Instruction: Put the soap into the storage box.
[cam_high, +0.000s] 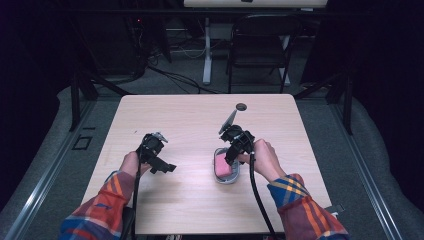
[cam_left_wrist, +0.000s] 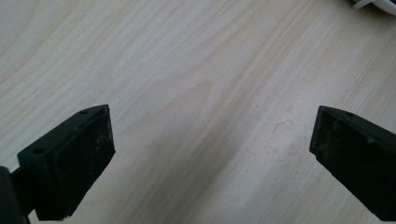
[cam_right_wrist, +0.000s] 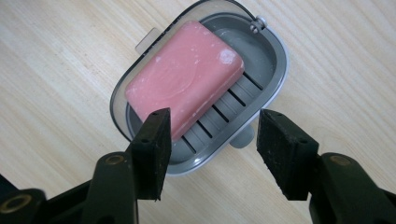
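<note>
A pink bar of soap (cam_right_wrist: 184, 81) lies slantwise in a grey slotted soap dish (cam_right_wrist: 268, 88) on the wooden table (cam_high: 190, 120). My right gripper (cam_right_wrist: 212, 121) hovers just over the dish's near end. One of its pads (cam_right_wrist: 154, 149) is in front of the soap's corner and the other is beyond the rim. They stand apart with nothing pressed between them. From above, the right gripper (cam_high: 231, 159) sits over the dish (cam_high: 235, 177) and the soap (cam_high: 222, 168). My left gripper (cam_left_wrist: 212, 135) is wide open over bare wood, and in the high view it (cam_high: 167, 167) is left of the dish.
A small round hole (cam_high: 241, 106) marks the table near its far edge. A black folding chair (cam_high: 260, 45) and a desk leg stand on the floor beyond. A pale rounded edge (cam_left_wrist: 373, 4) peeks into the top right corner of the left gripper view.
</note>
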